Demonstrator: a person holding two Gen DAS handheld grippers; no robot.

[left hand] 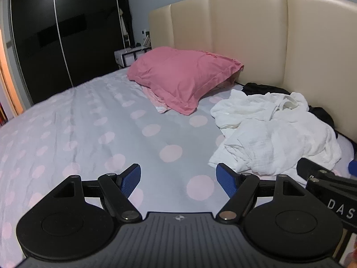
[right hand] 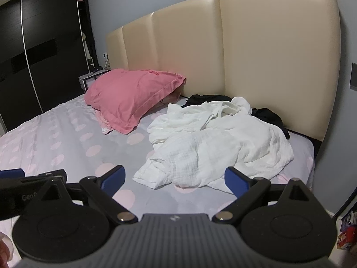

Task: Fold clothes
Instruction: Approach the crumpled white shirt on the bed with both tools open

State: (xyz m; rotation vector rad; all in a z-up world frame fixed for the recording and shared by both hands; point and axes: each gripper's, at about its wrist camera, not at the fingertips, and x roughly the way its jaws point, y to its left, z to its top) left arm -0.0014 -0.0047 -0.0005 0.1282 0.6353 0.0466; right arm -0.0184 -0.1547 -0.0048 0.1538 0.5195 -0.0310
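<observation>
The blue-padded fingers [left hand: 131, 179] of the left gripper [left hand: 178, 178] are spread wide with nothing between them, held above the dotted bedsheet [left hand: 89, 122]. The right gripper [right hand: 176, 178] is likewise spread and empty, its fingers [right hand: 236, 182] framing the near edge of the white garment [right hand: 214, 143].

The white garment lies crumpled in a heap on the right side of the bed, near the headboard [right hand: 267, 55] and beside the pink pillow [right hand: 131, 96]; a black garment [right hand: 267, 115] is partly buried behind it. Neither is folded.

The white cloth is judged light, soft and limp, with a crinkled gauze weave that should grip well but bunch easily. A single layer at a hem or at the protruding near corner [right hand: 145, 175] is judged the best hold, so that the piece can be spread flat.

On the neighbouring gripper bodies, "DAS" [left hand: 340, 207] and "Gen" [right hand: 28, 197] are read, both cut off. Writing on the pillow is too small to be read.
</observation>
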